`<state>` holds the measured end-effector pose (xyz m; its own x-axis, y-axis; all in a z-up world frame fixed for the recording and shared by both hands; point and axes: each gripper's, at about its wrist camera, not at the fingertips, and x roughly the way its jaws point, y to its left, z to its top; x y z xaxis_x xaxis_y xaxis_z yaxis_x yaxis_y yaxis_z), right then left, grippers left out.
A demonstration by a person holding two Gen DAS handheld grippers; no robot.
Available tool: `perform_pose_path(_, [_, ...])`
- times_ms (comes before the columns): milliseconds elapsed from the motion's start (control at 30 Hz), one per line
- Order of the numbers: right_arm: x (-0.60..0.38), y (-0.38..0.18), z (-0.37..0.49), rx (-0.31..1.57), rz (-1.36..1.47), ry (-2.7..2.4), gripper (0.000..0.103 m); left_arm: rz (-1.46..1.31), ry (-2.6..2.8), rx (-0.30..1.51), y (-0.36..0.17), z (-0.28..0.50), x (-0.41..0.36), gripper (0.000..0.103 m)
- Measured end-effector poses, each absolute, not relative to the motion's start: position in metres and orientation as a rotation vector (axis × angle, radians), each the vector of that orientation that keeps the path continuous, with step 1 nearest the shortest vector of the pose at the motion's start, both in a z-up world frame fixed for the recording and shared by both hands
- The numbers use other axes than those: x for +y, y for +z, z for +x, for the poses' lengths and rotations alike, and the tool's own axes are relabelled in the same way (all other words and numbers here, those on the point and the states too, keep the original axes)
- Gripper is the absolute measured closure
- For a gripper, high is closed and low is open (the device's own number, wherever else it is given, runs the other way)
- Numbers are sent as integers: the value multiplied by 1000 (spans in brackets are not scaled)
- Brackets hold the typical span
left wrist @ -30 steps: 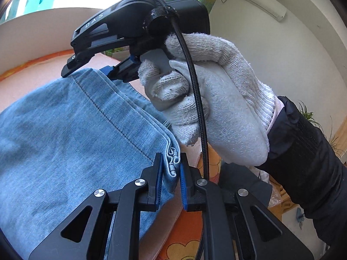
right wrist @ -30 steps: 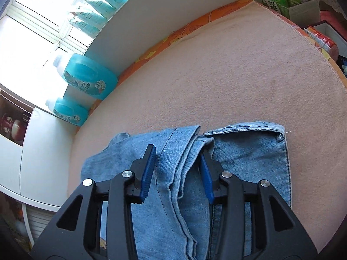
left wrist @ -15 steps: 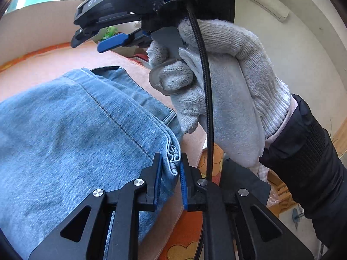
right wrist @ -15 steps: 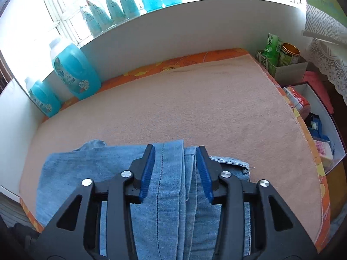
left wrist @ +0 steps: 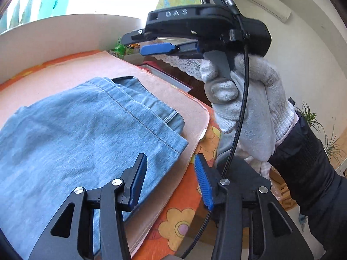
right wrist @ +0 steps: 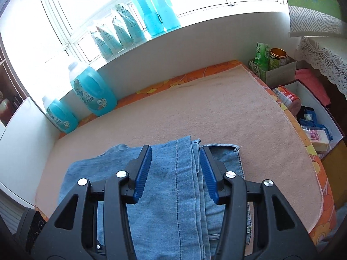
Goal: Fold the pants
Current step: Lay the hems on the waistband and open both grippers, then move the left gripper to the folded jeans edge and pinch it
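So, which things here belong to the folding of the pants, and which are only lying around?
Belong to the job:
- folded blue jeans
- pink towel under them
- left gripper, open
- right gripper, open

Only lying around:
- blue detergent bottles
- refill pouches on the window sill
- green tea carton and tin
- box of packets
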<state>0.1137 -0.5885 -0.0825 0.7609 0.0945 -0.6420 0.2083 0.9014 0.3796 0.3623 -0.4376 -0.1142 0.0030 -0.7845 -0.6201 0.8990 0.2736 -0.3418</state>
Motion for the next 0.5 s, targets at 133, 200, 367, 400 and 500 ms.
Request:
perform_pose_path(133, [-549,-77,101,709,411,-28,55,118,-1285,781,-103,357,-387,59])
perform_pose_path(200, [-526,-74,96,705,391,2,55,103,-1249,752,-91,359,-357,57])
perform_pose_path(367, [-464,-72,84,700,368,98,55,59,-1100,705,-79,385,-283,55])
perform_pose_path(400, [-450,-72,82,702,362,118,55,44,-1071,703,-77,393,-268,55])
perform_pose_path(500, [-408,-75,76,711,345,173,55,0,-962,699,-75,417,-221,55])
